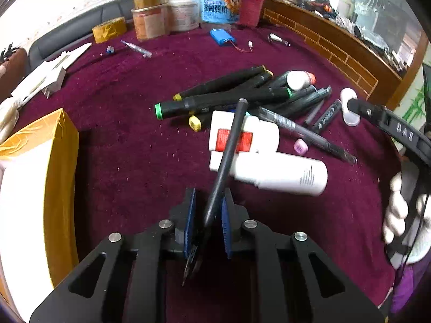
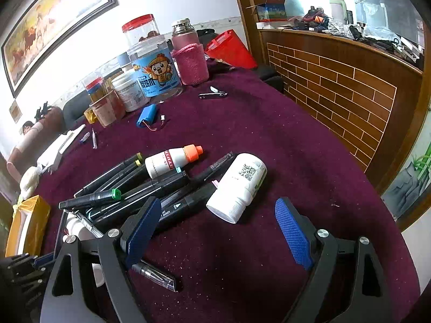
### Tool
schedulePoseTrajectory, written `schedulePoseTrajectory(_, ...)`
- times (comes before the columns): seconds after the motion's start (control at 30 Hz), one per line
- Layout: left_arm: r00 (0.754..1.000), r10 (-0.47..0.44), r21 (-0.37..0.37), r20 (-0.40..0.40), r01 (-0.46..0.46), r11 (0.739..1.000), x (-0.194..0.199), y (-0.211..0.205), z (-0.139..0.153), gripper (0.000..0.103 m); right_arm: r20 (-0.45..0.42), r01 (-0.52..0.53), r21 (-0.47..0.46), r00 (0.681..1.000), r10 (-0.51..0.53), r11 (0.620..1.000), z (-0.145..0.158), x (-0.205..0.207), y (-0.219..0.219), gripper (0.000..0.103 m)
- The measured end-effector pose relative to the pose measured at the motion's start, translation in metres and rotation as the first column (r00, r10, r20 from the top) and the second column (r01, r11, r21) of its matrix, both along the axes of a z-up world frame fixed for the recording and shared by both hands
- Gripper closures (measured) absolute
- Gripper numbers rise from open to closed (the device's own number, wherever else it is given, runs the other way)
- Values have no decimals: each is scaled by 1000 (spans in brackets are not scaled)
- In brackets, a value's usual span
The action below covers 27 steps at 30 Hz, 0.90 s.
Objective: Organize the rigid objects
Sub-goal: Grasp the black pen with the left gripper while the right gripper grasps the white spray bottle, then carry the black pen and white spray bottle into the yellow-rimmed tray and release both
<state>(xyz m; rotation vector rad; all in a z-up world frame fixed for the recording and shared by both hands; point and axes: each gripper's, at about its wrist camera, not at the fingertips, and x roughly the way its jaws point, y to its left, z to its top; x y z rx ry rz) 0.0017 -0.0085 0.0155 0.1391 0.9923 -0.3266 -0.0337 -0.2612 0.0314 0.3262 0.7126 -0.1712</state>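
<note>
My left gripper (image 1: 207, 215) is shut on a thin black pen (image 1: 229, 150) that sticks up and forward over two white bottles (image 1: 280, 172). Behind them lies a heap of black markers (image 1: 229, 94) and a small white bottle with an orange cap (image 1: 299, 79). My right gripper (image 2: 215, 231) is open and empty, low over the purple cloth. A white pill bottle (image 2: 238, 185) lies on its side just ahead between its fingers. The markers (image 2: 150, 191) and the orange-capped bottle (image 2: 172, 160) lie to its left. A clear pen (image 2: 156, 273) lies under its left finger.
A yellow-taped box (image 1: 54, 177) stands at the left, also in the right wrist view (image 2: 27, 223). Jars and tubs (image 2: 150, 75) line the far edge, with a blue battery pack (image 2: 146, 117) and nail clippers (image 2: 212, 94) before them. A brick-patterned wooden counter (image 2: 350, 94) bounds the right.
</note>
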Motion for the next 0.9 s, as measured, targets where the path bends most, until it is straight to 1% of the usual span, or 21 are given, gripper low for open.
schedulePoseTrajectory(0.07,1000,-2,9,14,1,1000,0,-3,0,84,-7,-1,1,1000,1,1000,-1,1,0,20)
schedulePoseTrajectory(0.1,1000,2,-1,12,-2,1000,0,-3,1,85,-9,-1,4,1000,1,1000,-2,1,0,20)
schedulePoseTrajectory(0.13,1000,4,-30,2,-4,1000,0,-1,1,90,-13,-1,7,1000,1,1000,-2,2,-1,20)
schedulePoseTrajectory(0.2,1000,19,-107,-6,-20,994,-4,10,8,93,-21,0,19,1000,0,1000,-4,3,-3,20)
schedulePoseTrajectory(0.3,998,57,-202,19,-52,978,-20,31,26,93,-30,9,43,1000,-8,999,-6,4,-6,20)
schedulePoseTrajectory(0.37,997,75,-277,21,-66,959,-33,49,39,92,-41,2,63,999,0,998,-8,5,-8,20)
schedulePoseTrajectory(0.43,996,82,-327,35,-66,943,-47,65,51,92,-65,-11,78,998,16,997,-10,7,-9,20)
schedulePoseTrajectory(0.5,995,83,-335,62,-57,940,-58,76,59,92,-85,-21,44,996,25,999,-5,3,-5,21)
schedulePoseTrajectory(0.57,995,74,-325,70,-48,945,-65,81,60,92,-66,-85,20,994,86,996,9,-5,9,22)
schedulePoseTrajectory(0.6,996,64,-321,63,-41,946,-64,81,58,92,-56,-139,4,989,139,990,18,-9,21,22)
schedulePoseTrajectory(0.67,998,42,-306,39,-28,952,-60,76,49,92,-51,-237,-24,971,235,971,28,-11,43,22)
schedulePoseTrajectory(0.7,999,36,-290,26,-27,957,-57,72,45,92,-57,-314,-37,948,312,949,34,-11,59,22)
schedulePoseTrajectory(0.77,1000,19,-262,15,-15,965,-51,61,37,92,-77,-426,-45,903,422,904,36,-8,85,22)
schedulePoseTrajectory(0.8,1000,16,-248,9,-14,969,-48,57,32,92,-96,-489,-51,870,483,871,34,-6,101,23)
schedulePoseTrajectory(0.83,1000,16,-235,-3,-17,972,-44,52,28,92,-112,-528,-64,847,520,847,32,-4,113,27)
schedulePoseTrajectory(0.9,1000,16,-238,-25,-22,971,-39,49,22,92,-161,-591,-100,803,573,800,22,3,136,49)
